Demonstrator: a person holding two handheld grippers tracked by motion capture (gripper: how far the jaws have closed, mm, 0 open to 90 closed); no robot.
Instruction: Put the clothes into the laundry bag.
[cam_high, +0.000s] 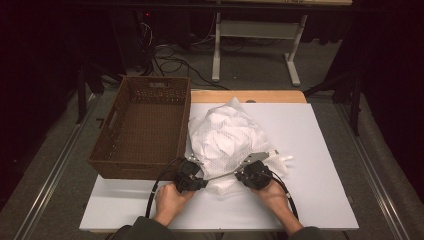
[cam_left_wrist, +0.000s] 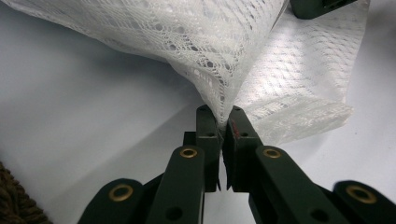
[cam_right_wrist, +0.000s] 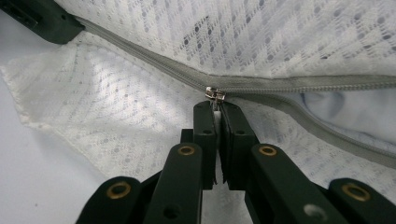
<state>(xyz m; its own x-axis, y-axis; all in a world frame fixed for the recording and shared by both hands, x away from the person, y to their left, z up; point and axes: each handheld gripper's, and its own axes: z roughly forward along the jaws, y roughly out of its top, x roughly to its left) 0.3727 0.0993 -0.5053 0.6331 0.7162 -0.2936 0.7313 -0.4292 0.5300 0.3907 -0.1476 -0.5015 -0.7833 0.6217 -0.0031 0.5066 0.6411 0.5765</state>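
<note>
Pinching the white mesh bag (cam_left_wrist: 196, 46) in my left gripper (cam_left_wrist: 219, 122); my right gripper (cam_right_wrist: 215, 112) clamps its zipper pull (cam_right_wrist: 215, 94) on the desk (cam_high: 320, 150).

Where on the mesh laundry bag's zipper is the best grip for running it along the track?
The white pull tab under the metal slider, approached from the bag's near edge as the right gripper does: it hangs free of the mesh bag, thin enough to pinch.

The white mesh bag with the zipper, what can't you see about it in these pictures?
- What fills the mesh bag: high view, the netting blurs it to white lumps.
- Zipper pull: right gripper view, its tab is pinched inside the right hand-held gripper.
- Zipper's far end: right gripper view, cut off by the right edge.
- Basket floor: high view, too dark to check.
</note>
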